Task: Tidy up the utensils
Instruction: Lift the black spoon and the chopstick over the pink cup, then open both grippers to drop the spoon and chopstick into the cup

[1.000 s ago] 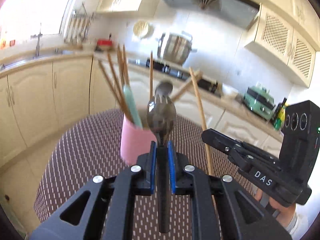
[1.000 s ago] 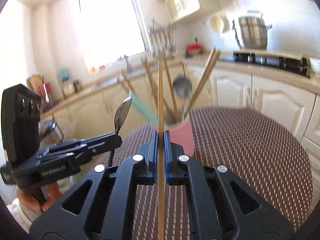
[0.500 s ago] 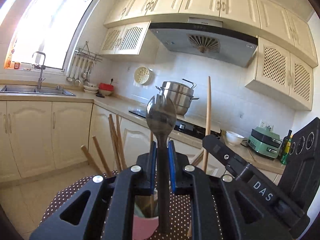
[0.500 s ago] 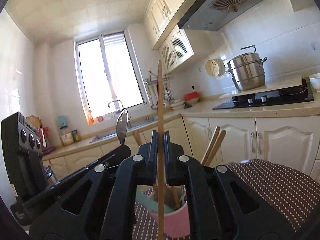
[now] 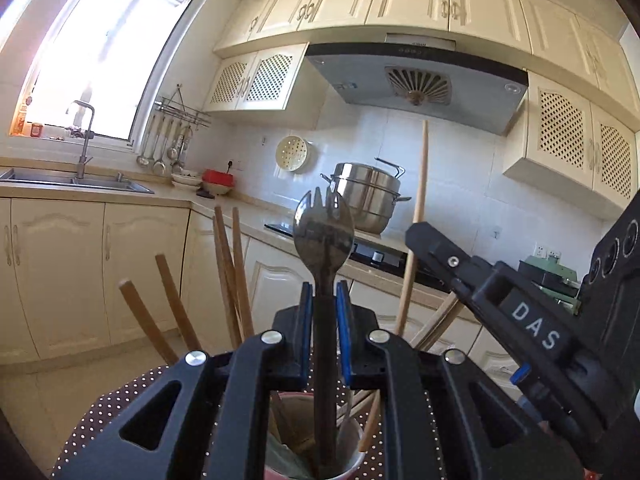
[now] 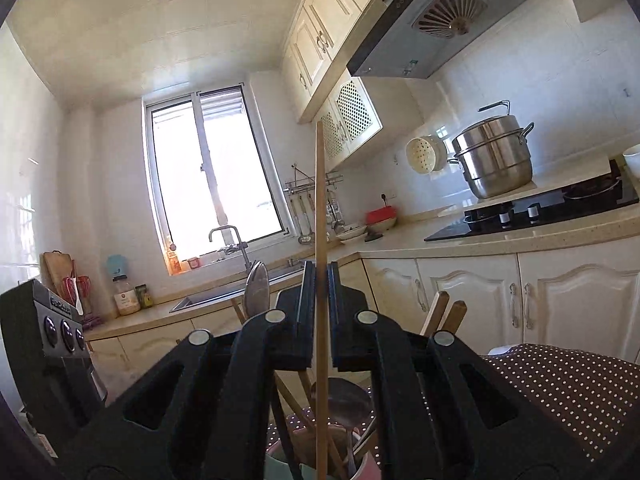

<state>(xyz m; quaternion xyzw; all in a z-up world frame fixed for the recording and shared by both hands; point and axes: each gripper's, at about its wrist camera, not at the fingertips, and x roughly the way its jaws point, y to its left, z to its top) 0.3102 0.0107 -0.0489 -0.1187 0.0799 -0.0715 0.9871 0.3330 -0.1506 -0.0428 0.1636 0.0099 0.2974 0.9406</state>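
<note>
Left tongs [image 5: 324,300] clamped a spork [image 5: 323,232] upright at frame centre; right tongs [image 6: 319,280] gripped a chopstick [image 6: 319,200] above the pink cup [image 5: 352,462].

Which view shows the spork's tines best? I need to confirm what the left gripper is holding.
The left wrist view: the spork faces the camera, tines up, its handle clamped in the left gripper. In the right wrist view the spork shows only edge-on as a narrow sliver, tines hidden.
</note>
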